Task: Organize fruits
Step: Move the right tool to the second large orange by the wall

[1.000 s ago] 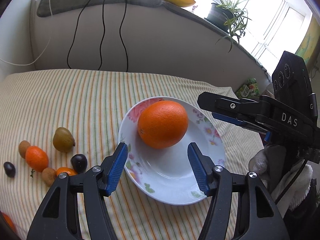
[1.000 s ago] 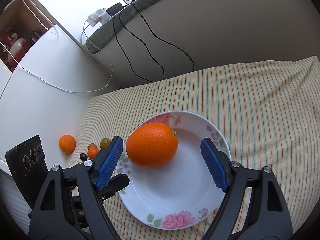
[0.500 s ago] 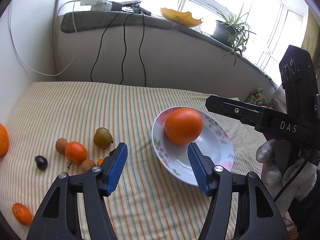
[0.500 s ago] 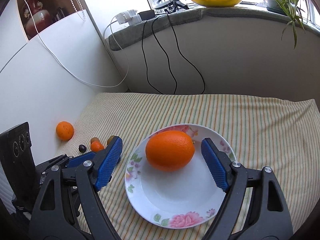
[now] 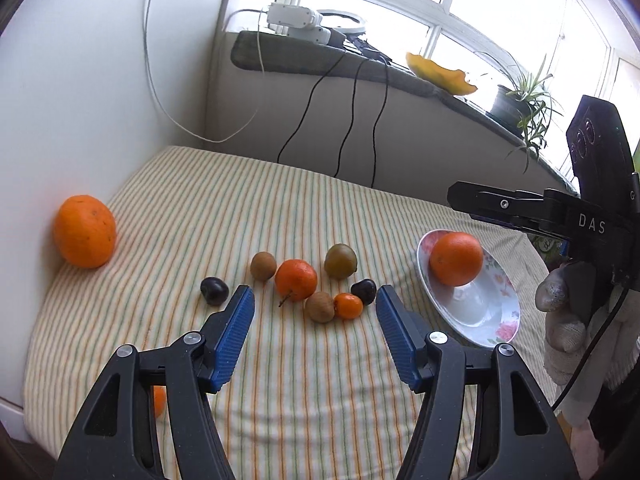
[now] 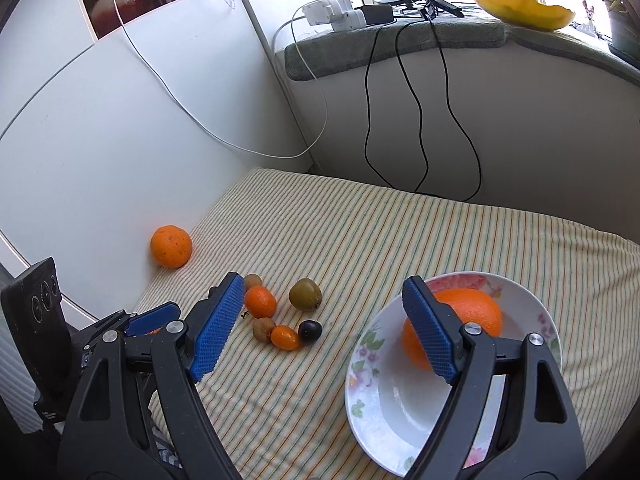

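The left gripper (image 5: 315, 334) is held spread and empty; the right gripper (image 6: 326, 326) likewise. The mandarin (image 5: 296, 280) at twelve o'clock is best straddled squarely (neighbours crowd it), then carried to the plate (image 5: 492, 320).

round orange fruit in bowl (image 5: 456, 258): orange | white ceramic bowl (image 6: 394, 404): pink-and-green floral rim | striped cotton tablecloth (image 5: 320, 380): cream (green, orange stripes) | small dark plum (image 5: 214, 291): near-black

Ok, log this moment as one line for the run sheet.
left gripper: open, empty | right gripper: open, empty | plate: one orange | loose: orange by wall, small fruit cluster on striped cloth
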`<state>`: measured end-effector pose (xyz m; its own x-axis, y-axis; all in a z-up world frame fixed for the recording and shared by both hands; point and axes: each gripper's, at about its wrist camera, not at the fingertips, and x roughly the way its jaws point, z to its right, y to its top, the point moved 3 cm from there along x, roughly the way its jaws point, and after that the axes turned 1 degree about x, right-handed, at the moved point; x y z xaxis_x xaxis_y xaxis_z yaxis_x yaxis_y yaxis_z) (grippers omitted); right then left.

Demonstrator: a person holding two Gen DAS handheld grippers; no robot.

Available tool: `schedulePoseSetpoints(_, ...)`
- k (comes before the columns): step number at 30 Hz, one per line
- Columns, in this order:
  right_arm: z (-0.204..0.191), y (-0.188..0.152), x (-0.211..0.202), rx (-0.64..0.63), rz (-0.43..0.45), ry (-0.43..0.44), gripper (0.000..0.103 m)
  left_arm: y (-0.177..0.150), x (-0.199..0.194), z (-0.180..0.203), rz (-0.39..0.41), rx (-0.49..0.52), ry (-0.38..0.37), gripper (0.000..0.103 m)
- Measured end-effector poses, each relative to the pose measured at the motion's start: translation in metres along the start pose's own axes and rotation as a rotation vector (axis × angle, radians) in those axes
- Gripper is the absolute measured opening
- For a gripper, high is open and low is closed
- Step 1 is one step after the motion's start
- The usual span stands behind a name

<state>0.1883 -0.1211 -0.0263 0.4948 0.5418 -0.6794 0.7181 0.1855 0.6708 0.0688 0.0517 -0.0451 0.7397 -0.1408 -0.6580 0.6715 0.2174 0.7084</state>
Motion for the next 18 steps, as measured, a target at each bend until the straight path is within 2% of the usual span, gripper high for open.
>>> schedulePoseSetpoints(11,-0.072,0.017,0.058,-0.105,-0.093,0.15,0.084,-0.007,-0.027,-0.075,0.06,-0.129,0.137,0.063)
schedulePoseSetpoints(18,-0.105,0.025,0.103,-0.089,-0.157,0.25,0.084,-0.009,-0.024,-0.113,0.064,-0.183,0.206,0.063)
